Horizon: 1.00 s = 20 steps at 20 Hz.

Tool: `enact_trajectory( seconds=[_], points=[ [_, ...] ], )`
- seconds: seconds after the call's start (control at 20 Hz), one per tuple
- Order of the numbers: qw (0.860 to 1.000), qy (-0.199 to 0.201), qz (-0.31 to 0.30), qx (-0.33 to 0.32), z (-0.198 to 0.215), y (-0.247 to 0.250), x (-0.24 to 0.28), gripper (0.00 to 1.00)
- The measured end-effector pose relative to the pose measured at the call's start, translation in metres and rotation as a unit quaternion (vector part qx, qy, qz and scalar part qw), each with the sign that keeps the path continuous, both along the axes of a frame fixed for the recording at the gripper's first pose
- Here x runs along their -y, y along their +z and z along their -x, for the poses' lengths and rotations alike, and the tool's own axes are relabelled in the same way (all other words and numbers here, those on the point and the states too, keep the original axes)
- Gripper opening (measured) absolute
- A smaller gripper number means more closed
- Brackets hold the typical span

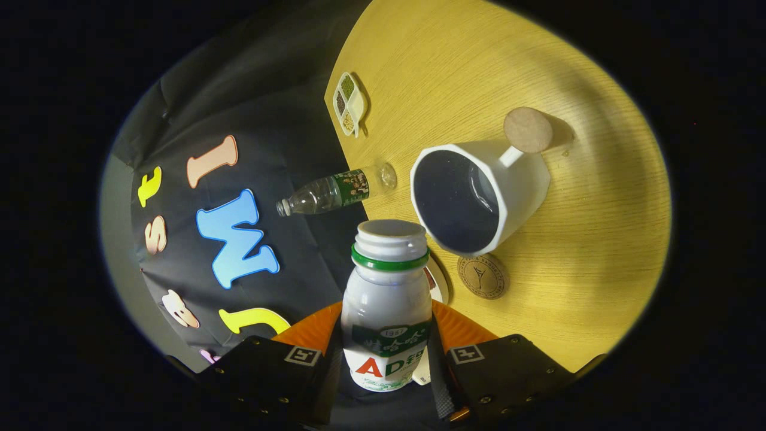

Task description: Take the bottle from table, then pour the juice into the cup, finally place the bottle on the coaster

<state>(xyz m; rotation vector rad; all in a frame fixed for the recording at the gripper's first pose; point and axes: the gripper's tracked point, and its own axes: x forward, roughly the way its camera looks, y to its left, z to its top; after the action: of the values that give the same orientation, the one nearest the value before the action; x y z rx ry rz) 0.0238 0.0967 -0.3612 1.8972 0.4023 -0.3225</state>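
Observation:
My gripper point(386, 344) is shut on a small white juice bottle point(387, 299) with a green neck ring and a red and green label; both fingers point(323, 335) press on its sides. The whole view is rolled, so the bottle is tilted with its open mouth toward the white faceted cup point(514, 179). That cup has a dark inside and a handle, and stands on the wooden table point(586, 251) just beyond the bottle. A round brown coaster point(483, 275) lies beside the cup's base. A second round cork coaster point(528, 129) lies past the cup's handle.
A clear plastic water bottle point(335, 191) with a green label stands at the table's edge near the cup. A small white divided dish point(349, 103) with seasonings sits farther along that edge. A white round object point(437, 281) peeks out behind the juice bottle.

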Motion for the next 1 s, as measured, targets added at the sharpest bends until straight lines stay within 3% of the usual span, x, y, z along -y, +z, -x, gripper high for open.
enact_trajectory(
  seconds=[0.25,0.7,0.85,1.0],
  points=[
    [1.000,0.014,0.015,0.001,0.002,-0.001,-0.004,0.63],
    [0.993,0.057,0.102,0.020,-0.002,-0.002,-0.007,0.63],
    [0.982,0.093,0.162,0.033,-0.003,0.000,-0.015,0.63],
    [0.959,0.134,0.245,0.047,-0.006,0.006,-0.020,0.64]
  ],
)
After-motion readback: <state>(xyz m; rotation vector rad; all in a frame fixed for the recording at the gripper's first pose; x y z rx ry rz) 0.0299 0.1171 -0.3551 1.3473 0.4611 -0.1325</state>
